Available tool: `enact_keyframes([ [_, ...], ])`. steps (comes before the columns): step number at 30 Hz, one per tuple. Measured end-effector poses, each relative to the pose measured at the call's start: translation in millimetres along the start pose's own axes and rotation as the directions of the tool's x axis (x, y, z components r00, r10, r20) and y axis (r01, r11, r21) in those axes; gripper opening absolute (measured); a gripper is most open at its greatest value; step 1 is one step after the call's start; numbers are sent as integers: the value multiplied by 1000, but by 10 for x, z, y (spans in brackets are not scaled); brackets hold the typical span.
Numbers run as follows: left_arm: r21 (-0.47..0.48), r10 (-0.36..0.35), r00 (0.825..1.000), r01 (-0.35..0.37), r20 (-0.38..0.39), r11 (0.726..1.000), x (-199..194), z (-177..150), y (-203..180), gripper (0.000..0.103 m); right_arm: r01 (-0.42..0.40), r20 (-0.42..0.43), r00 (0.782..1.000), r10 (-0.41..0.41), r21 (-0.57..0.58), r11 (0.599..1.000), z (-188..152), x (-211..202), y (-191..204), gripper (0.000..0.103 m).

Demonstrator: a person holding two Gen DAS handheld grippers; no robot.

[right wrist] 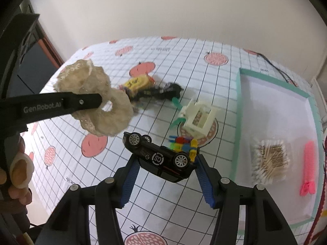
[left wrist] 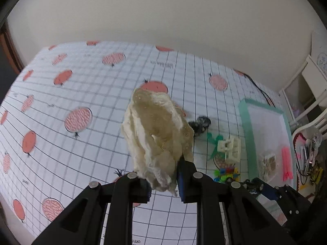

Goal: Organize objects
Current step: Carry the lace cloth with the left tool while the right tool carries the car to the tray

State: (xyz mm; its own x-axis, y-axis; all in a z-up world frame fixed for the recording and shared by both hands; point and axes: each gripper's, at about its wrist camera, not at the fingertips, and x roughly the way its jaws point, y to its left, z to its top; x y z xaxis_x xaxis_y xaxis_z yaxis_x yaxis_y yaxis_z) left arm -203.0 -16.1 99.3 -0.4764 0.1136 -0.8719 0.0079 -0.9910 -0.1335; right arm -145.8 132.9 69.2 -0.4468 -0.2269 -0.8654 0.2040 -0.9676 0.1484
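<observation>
1. We locate the one tray, teal-rimmed and white-floored, on the right of the table. It is the largest item and, in our judgement, the destination; it lies to the right of both tools.
2. We hold the one cream lace scrunchie in the left gripper, jaws clamped narrowly on its fabric, lifted clear of the table, well left of the tray.
3. We hold the one black toy car in the right gripper, pads pressing its two ends, wheels turned toward the camera. Its long axis runs left to right, across the jaws. The right hand is nearer the tray's near left rim.
4. We count two items inside the tray: one pack of cotton swabs and one pink item.
5. We count on the table, left of the tray: one white plastic frame, one colourful block cluster, one yellow packet, one dark tangle.
</observation>
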Motion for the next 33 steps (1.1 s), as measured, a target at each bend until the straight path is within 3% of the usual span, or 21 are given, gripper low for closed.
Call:
enact_keyframes([
  [11,52,-41,997,38,60,998,-161,50,-255,20,12,54,998,-15,54,998,11,-135,-207,58],
  [20,145,-121,984,102,128,984,-370,-1,-691,20,70,102,991,-90,187,980,-9,-439,-749,58],
  [33,246,-225,966,189,127,951,-355,-131,-1270,20,149,106,975,-195,342,928,-180,-741,-1510,58],
])
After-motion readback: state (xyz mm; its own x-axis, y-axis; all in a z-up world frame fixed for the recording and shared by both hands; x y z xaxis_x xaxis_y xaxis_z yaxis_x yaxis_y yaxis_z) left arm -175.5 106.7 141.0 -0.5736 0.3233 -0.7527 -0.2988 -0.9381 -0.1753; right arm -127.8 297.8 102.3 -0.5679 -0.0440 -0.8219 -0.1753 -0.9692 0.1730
